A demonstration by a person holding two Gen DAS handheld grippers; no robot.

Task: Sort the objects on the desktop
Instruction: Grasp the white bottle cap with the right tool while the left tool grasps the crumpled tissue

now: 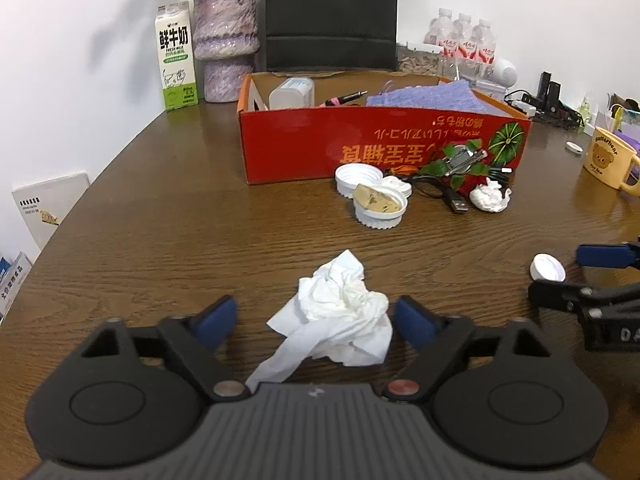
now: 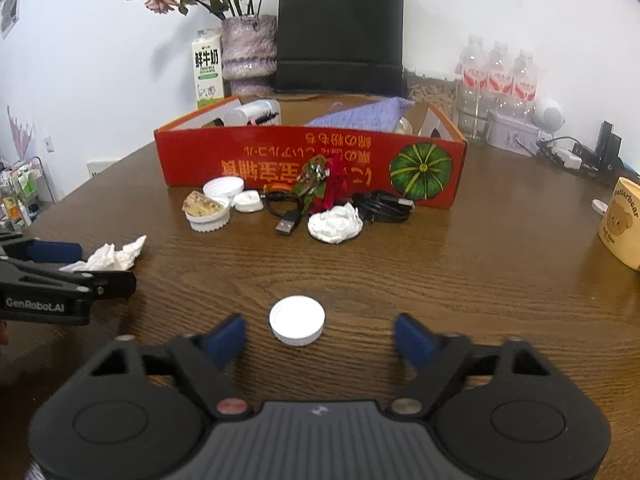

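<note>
Straddling crumpled tissue (image 1: 340, 312) near centre of surface (image 1: 160, 220), left claw (image 1: 316, 320) sits apart, pads not yet pressing, likely lined up for pickup. Right claw (image 2: 320, 340) likewise apart around white cap (image 2: 297, 320), untouched. Red box (image 2: 312, 168) farther back probably serves as sorting bin. Milk carton (image 1: 176, 56) reads "FRESH MILK"; yellow mug (image 1: 608, 158) "Butterbear"; left claw body "GenRobot.AI".

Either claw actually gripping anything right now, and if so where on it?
Nothing is held. The left claw straddles the crumpled tissue, right pad roughly at its edge, left pad clear. The right claw brackets the white cap, gaps on both sides.
</note>
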